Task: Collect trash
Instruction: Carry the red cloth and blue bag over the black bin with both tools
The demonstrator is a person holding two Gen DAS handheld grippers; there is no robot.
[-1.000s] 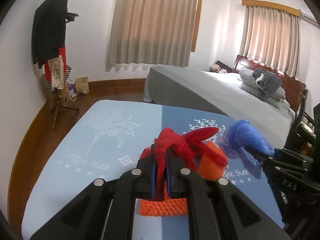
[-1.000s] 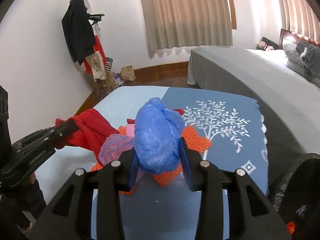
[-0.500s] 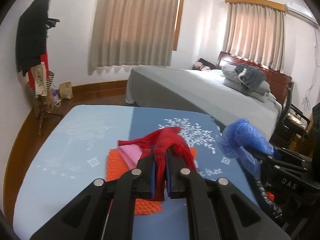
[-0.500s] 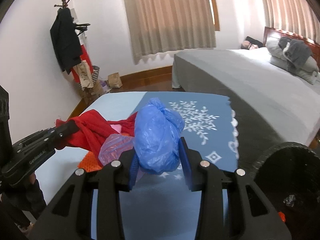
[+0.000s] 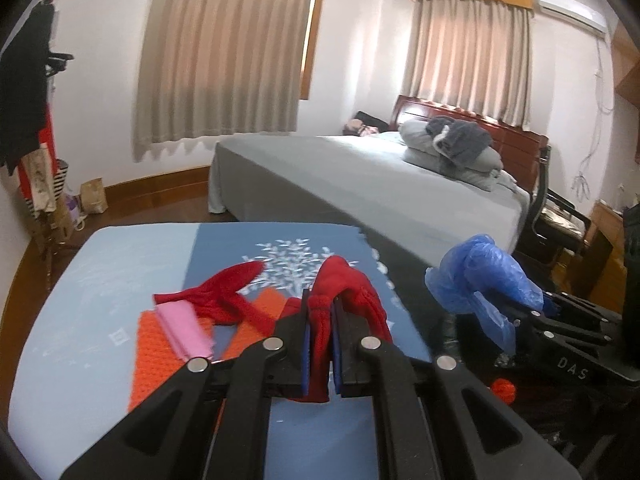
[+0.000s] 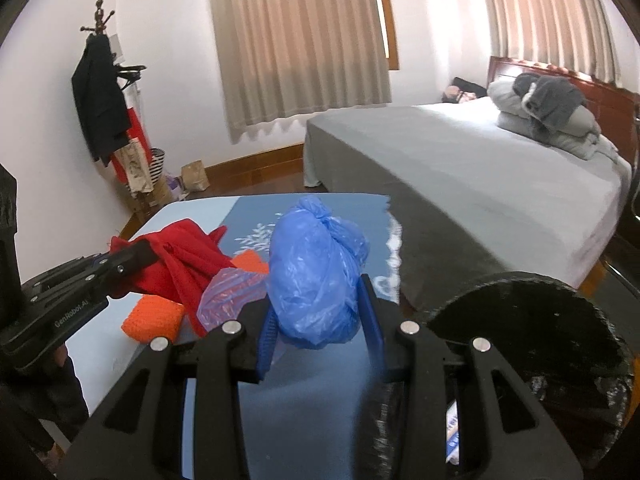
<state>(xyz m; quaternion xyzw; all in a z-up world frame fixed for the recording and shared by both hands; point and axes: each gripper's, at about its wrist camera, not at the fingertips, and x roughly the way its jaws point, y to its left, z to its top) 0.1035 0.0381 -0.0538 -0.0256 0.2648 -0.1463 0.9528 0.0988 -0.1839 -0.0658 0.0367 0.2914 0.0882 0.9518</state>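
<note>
My left gripper [image 5: 320, 312] is shut on a red knitted cloth [image 5: 348, 292], lifted over the blue table's right part; in the right wrist view the same gripper [image 6: 132, 254] holds the red cloth [image 6: 188, 256] at the left. A tied blue plastic bag [image 6: 314, 276] sits pinched between the pads of my right gripper [image 6: 318, 308]; from the left wrist camera that bag [image 5: 484, 280] hangs past the table's right edge. A black bin [image 6: 532, 320] with a dark liner stands open at the lower right. An orange knit piece [image 5: 160, 352], a pink strip [image 5: 182, 330] and another red piece [image 5: 228, 288] lie on the table.
The table carries a blue cloth with a white tree print [image 5: 120, 264]. A grey bed [image 6: 480, 168] with folded bedding stands right behind it. A coat stand [image 6: 104, 96] with clothes and a paper bag [image 6: 194, 176] are at the far left wall. A small red thing [image 5: 504, 390] lies low beside the table.
Both grippers have swung rightward with their loads, off the table's middle toward its right edge. The black bin has come into the right wrist view. The orange piece stayed behind on the table.
</note>
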